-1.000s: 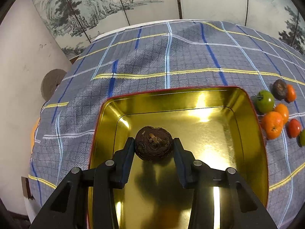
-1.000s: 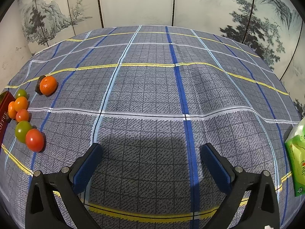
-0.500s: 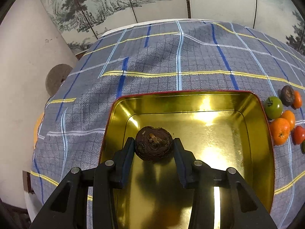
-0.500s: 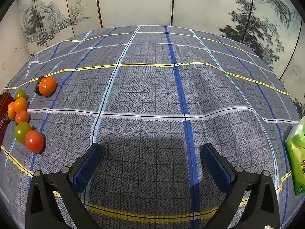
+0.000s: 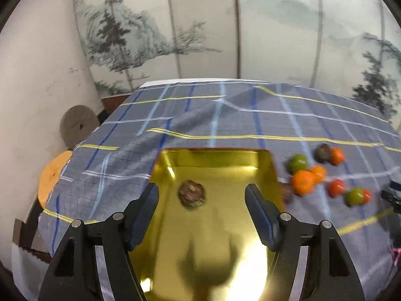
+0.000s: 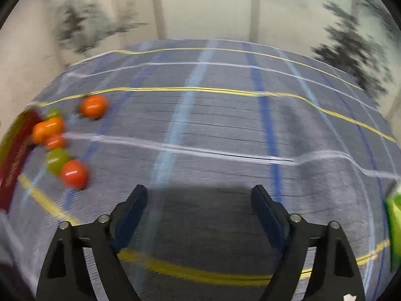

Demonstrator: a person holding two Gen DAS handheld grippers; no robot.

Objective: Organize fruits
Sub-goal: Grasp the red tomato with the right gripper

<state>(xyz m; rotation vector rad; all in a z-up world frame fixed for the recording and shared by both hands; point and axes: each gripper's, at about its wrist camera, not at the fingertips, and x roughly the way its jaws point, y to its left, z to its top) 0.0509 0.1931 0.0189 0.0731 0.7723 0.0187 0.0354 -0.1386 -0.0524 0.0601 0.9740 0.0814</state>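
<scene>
In the left wrist view a dark brown fruit (image 5: 191,194) lies alone in the gold tin tray (image 5: 215,158). My left gripper (image 5: 201,195) is open above the tray, its pads apart from the fruit. To the tray's right sits a cluster of fruits: a large orange one (image 5: 302,182), a green one (image 5: 297,163), a dark one (image 5: 322,152) and small red ones (image 5: 336,187). My right gripper (image 6: 200,198) is open and empty over bare cloth. The same cluster lies at its left: a red fruit (image 6: 74,173), a green one (image 6: 57,160) and an orange one (image 6: 93,106).
A blue-grey plaid cloth (image 6: 225,130) covers the table. The tray's red outer wall (image 6: 15,160) shows at the left of the right wrist view. A green packet (image 6: 394,225) lies at the right edge. A wooden stool (image 5: 54,173) and grey disc (image 5: 77,129) stand off the table's left.
My left gripper has opened, released the dark fruit into the tray and drawn up and back. My right gripper has moved, with the view tilting up and blurred, and its fingers stand somewhat closer together.
</scene>
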